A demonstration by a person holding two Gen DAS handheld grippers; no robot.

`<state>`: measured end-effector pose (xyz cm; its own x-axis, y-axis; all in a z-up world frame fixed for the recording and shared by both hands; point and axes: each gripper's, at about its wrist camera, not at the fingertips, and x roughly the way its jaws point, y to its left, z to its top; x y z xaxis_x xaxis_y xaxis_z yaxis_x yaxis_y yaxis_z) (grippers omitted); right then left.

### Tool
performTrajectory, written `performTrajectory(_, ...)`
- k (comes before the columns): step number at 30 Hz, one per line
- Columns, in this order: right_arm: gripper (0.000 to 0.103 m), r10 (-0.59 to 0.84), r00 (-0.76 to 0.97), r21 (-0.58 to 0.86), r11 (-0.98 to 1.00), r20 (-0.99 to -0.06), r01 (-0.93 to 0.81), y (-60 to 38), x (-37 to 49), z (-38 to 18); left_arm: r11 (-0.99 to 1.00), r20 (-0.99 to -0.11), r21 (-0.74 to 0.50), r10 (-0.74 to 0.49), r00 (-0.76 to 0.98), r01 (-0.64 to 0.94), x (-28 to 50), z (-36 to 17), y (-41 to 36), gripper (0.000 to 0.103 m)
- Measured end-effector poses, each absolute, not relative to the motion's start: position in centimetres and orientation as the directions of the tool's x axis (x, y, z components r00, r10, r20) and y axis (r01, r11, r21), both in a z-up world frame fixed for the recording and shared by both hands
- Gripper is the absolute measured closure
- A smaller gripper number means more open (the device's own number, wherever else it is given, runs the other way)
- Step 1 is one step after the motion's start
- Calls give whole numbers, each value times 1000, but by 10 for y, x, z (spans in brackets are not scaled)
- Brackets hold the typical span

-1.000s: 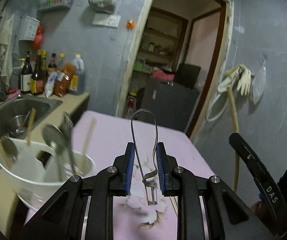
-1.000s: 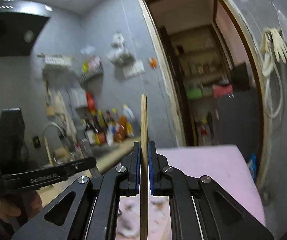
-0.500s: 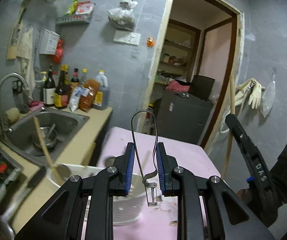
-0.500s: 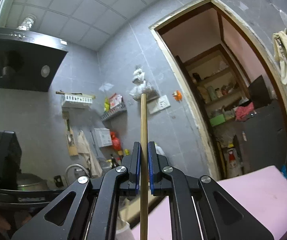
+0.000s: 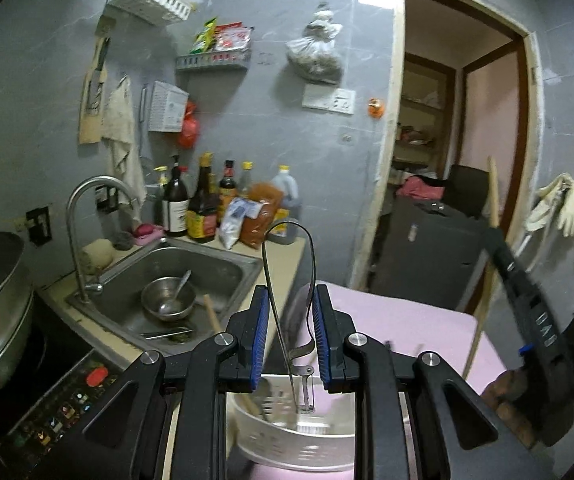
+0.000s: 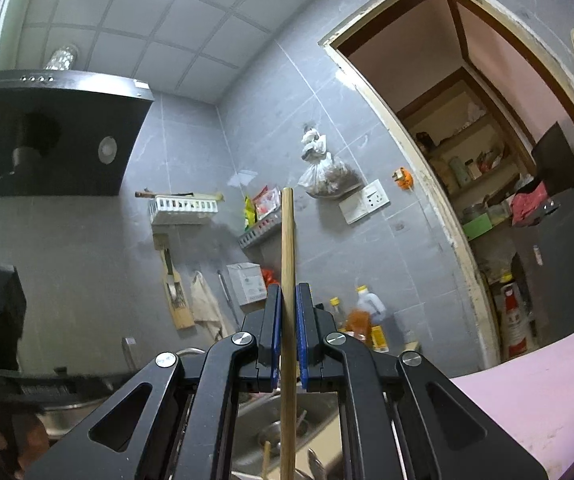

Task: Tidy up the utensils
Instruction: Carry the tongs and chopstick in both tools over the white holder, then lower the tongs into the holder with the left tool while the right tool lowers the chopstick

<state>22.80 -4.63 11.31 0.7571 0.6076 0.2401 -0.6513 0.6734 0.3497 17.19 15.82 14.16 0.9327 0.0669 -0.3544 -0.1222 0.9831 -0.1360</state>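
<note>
You are lifting two utensils at once above the kitchen counter, and the risks run from your left side to your right. In your left gripper (image 5: 289, 322) the metal tongs (image 5: 291, 304) are standing upright, loop end up, pinched low on their springy arms between the blue pads (image 5: 261, 326); thin smooth steel could slide or twist out if you swing quickly, dropping toward the white slotted basket (image 5: 287, 440) directly beneath, which sits at the near left edge of the pink table (image 5: 407, 320) beside the sink (image 5: 207, 268). The tongs themselves are being squeezed nearly shut at the grip, the arms bowing apart only toward the loop, and they are holding nothing and touching only your pads. To the right, your right gripper (image 6: 286, 336) is clamping a long wooden stick (image 6: 288, 240), probably a chopstick, pointing up; its lower end is hanging over the sink and could snag on the utensils below as you move.
</note>
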Motion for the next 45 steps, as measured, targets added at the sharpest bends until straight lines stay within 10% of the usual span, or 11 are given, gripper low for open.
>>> performTrajectory(45, 97, 579, 806, 218, 777, 120, -591, -2, 246, 90, 979, -535, -147, 41, 844, -141, 232, 56, 171, 85)
